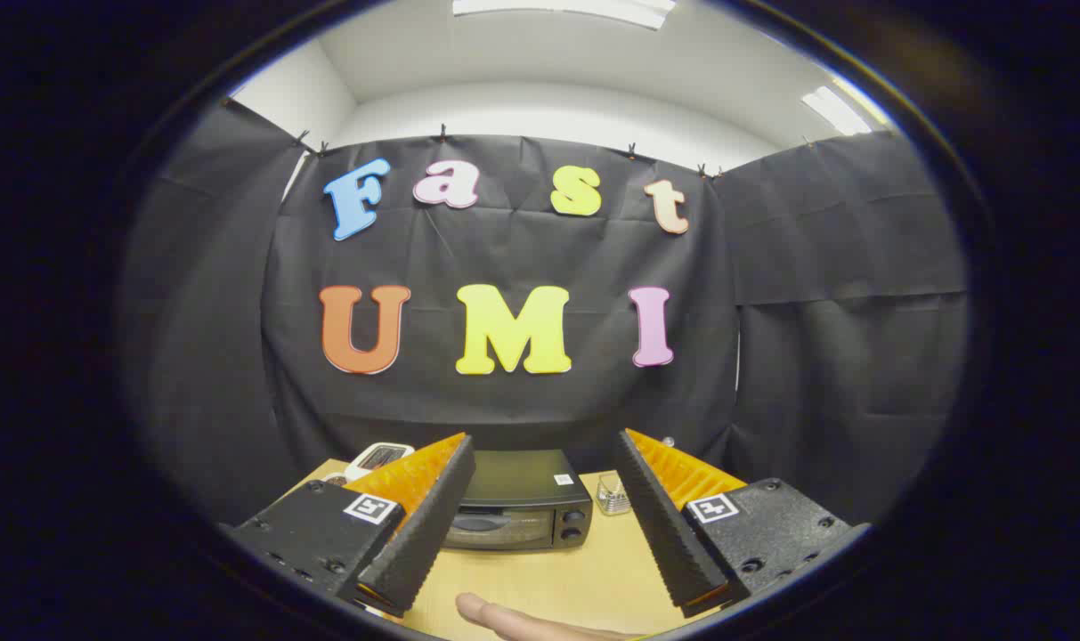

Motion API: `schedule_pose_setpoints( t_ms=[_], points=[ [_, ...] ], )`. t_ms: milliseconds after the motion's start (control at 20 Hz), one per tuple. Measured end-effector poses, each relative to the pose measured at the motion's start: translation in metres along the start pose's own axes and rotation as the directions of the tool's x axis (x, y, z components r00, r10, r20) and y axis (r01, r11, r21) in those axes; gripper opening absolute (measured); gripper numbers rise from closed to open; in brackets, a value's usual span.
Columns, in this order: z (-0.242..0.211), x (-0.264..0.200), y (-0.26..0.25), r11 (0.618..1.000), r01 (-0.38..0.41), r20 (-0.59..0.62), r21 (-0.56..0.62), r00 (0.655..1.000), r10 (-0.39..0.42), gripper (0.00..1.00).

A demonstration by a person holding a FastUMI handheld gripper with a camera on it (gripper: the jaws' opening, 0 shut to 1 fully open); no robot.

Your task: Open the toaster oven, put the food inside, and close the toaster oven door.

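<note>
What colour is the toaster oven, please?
Black toaster oven, door shut, seen in the gripper view beyond the open gripper.

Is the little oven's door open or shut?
Shut. The oven door stands flat against its front, beyond the open hand-held gripper.

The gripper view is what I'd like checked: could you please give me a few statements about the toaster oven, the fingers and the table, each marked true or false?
1. The toaster oven has its door shut. True.
2. The gripper is shut on the oven's handle. False: its fingers stand wide apart, touching nothing, with the oven beyond and between them.
3. A small clear container stands on the wooden table beside the oven. True.
4. A hand rests on the table nearer than the oven. True.
5. The oven stands on the floor. False: it stands on the table, against the black cloth wall.
</note>
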State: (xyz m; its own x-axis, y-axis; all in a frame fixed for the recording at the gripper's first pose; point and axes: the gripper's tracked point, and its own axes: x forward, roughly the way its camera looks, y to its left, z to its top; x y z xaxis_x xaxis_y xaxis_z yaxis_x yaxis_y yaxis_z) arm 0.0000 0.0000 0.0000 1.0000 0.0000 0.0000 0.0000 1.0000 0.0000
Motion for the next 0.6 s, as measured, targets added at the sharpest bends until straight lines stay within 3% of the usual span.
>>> schedule_pose_setpoints(
  t_ms=[450,600],
  points=[
    [-0.012,0.031,0.009,0.999,-0.001,0.041,0.051,0.999,-0.001,1.00],
    [-0.031,0.050,0.015,0.998,-0.011,-0.002,0.069,1.000,0.011,1.00]
  ],
)
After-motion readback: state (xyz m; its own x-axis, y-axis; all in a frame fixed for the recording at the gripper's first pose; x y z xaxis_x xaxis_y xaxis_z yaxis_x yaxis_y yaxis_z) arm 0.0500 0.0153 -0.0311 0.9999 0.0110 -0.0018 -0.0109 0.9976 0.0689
